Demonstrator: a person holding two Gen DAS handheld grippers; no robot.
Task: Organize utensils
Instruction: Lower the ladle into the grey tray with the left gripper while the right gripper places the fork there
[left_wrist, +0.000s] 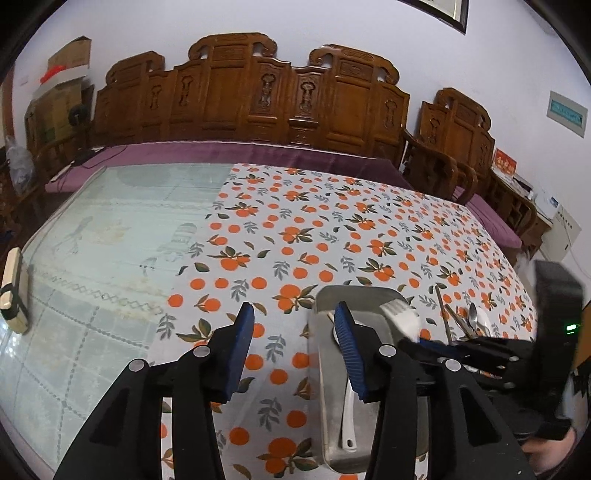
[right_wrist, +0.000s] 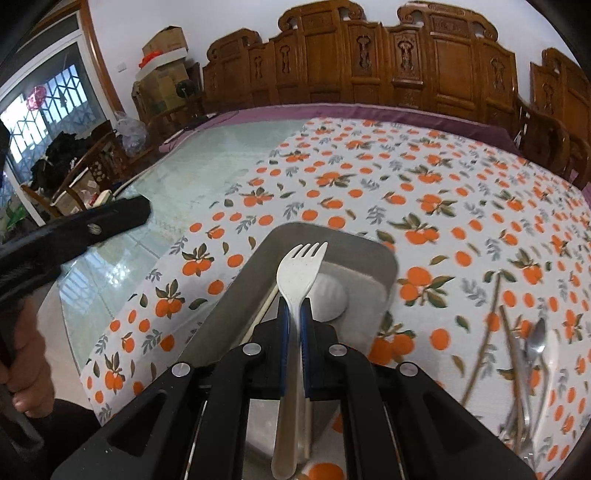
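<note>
A metal tray (right_wrist: 373, 258) lies on the orange-print tablecloth and holds a white spoon (right_wrist: 330, 297) and a pale chopstick (right_wrist: 264, 308). My right gripper (right_wrist: 295, 306) is shut on a white fork (right_wrist: 301, 267) and holds it over the tray, tines forward. In the left wrist view the tray (left_wrist: 327, 369) shows with the spoon's handle (left_wrist: 349, 421) in it, and the fork (left_wrist: 400, 317) in the right gripper. My left gripper (left_wrist: 295, 314) is open and empty, above the tray's left edge. Loose chopsticks and a metal spoon (right_wrist: 535, 343) lie to the right of the tray.
The tablecloth (left_wrist: 332, 229) covers the right part of a glass-topped table (left_wrist: 110, 240). Carved wooden chairs (left_wrist: 258, 92) line the far side. A small beige device (left_wrist: 14, 291) sits at the table's left edge.
</note>
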